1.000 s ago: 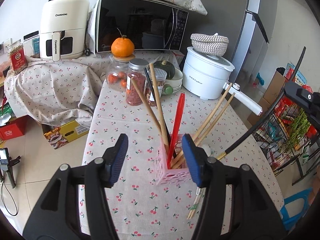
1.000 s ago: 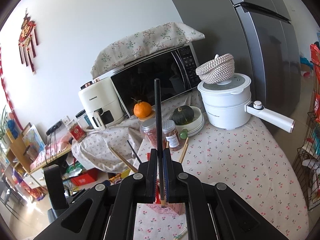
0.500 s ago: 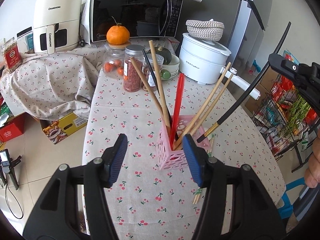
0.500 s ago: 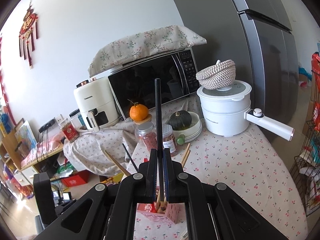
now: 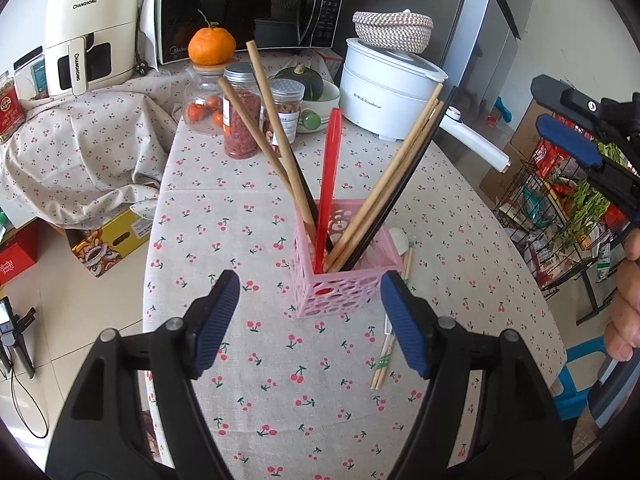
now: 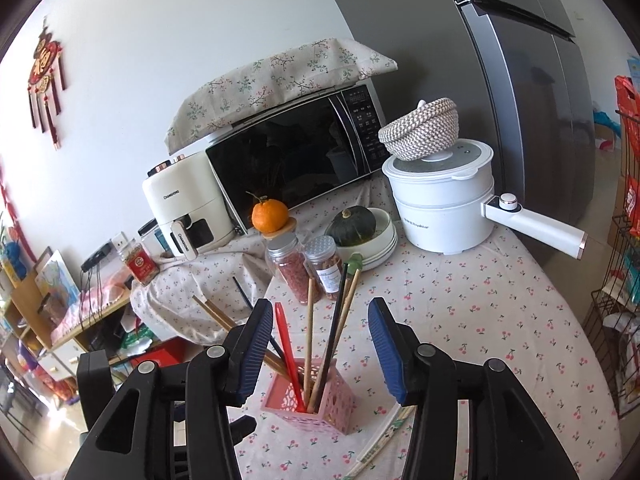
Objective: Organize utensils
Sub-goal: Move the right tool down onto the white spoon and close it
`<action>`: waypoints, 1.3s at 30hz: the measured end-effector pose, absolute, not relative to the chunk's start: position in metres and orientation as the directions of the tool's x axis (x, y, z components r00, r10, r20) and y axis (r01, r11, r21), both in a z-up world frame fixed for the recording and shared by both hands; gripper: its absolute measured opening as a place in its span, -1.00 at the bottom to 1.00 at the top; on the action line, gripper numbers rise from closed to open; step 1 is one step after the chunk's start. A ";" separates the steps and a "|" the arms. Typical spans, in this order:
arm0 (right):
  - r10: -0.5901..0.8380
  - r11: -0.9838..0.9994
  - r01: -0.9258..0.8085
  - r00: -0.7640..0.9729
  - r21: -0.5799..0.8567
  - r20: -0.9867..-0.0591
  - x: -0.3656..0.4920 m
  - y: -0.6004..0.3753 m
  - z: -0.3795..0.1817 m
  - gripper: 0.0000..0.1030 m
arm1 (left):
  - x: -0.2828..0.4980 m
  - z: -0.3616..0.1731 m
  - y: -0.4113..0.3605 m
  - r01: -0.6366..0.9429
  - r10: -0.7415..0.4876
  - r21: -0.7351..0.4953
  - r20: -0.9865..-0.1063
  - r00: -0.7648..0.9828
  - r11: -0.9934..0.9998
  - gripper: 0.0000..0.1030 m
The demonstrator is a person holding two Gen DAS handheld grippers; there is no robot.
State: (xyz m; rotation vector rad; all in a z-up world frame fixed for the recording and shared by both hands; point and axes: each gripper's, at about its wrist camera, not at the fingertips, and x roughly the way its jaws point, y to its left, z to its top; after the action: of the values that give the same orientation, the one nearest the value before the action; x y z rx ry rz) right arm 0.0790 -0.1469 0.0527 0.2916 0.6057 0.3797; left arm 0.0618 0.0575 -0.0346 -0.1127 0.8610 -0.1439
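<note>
A pink perforated holder (image 5: 340,284) stands on the cherry-print tablecloth (image 5: 240,208). It holds several wooden chopsticks (image 5: 276,136), a red utensil (image 5: 328,184) and a black chopstick (image 5: 404,176) that leans to the right. My left gripper (image 5: 308,278) is low in front of the holder; its jaws are opening, and the pads stand clear of the holder's sides. My right gripper (image 6: 319,306) hovers above the holder (image 6: 308,404), its jaws opening with nothing pressed between the pads. The black chopstick (image 6: 336,320) stands free in the holder. A banded chopstick pair (image 5: 386,356) lies on the cloth beside the holder.
Behind the holder stand spice jars (image 5: 240,116), a jar topped by an orange (image 5: 211,46), a squash in a bowl (image 5: 300,80) and a white electric pot (image 5: 388,92) whose handle (image 5: 476,144) sticks out right. Microwave (image 5: 248,4) and air fryer (image 5: 88,28) at the back. A wire rack (image 5: 560,216) stands off the table's right edge.
My right gripper went from shut on the black chopstick to open, and the chopstick now leans in the holder. My left gripper's jaws widened.
</note>
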 end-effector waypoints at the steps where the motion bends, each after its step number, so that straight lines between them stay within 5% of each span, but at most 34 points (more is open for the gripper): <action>1: 0.419 0.895 -0.252 0.757 0.368 -0.501 0.078 -0.150 0.052 0.12 | 0.062 -0.036 0.056 0.083 -0.176 -0.160 -0.750 0.637 0.984 0.46; 7: 0.356 0.927 -0.194 0.720 0.320 -0.595 0.083 -0.164 0.027 0.32 | 0.063 -0.046 0.048 0.087 -0.196 -0.180 -0.781 0.593 0.980 0.58; 18: 0.255 0.967 -0.118 0.544 0.227 -0.799 0.120 -0.167 -0.060 0.33 | 0.067 -0.060 0.040 0.079 -0.176 -0.159 -0.825 0.537 0.984 0.60; 20: 0.266 0.963 -0.108 0.507 0.246 -0.820 0.130 -0.167 -0.075 0.28 | 0.067 -0.062 0.041 0.074 -0.174 -0.159 -0.832 0.526 0.985 0.60; 22: 0.280 0.959 -0.101 0.475 0.265 -0.834 0.140 -0.165 -0.087 -0.08 | 0.067 -0.064 0.043 0.074 -0.176 -0.161 -0.838 0.517 0.984 0.60; 25: 0.325 0.944 -0.096 0.417 0.315 -0.849 0.154 -0.159 -0.106 -0.34 | 0.068 -0.067 0.046 0.073 -0.178 -0.164 -0.846 0.503 0.984 0.60; 39: 0.244 0.969 -0.068 0.382 0.237 -0.891 0.201 -0.130 -0.146 -0.35 | 0.073 -0.072 0.053 0.066 -0.204 -0.197 -0.859 0.470 0.978 0.60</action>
State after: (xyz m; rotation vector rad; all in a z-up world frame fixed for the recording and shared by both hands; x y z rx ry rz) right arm 0.2006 -0.1295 -0.1455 0.1708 1.1631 0.2005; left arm 0.0730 0.0528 -0.0716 -0.1430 1.0699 -0.1661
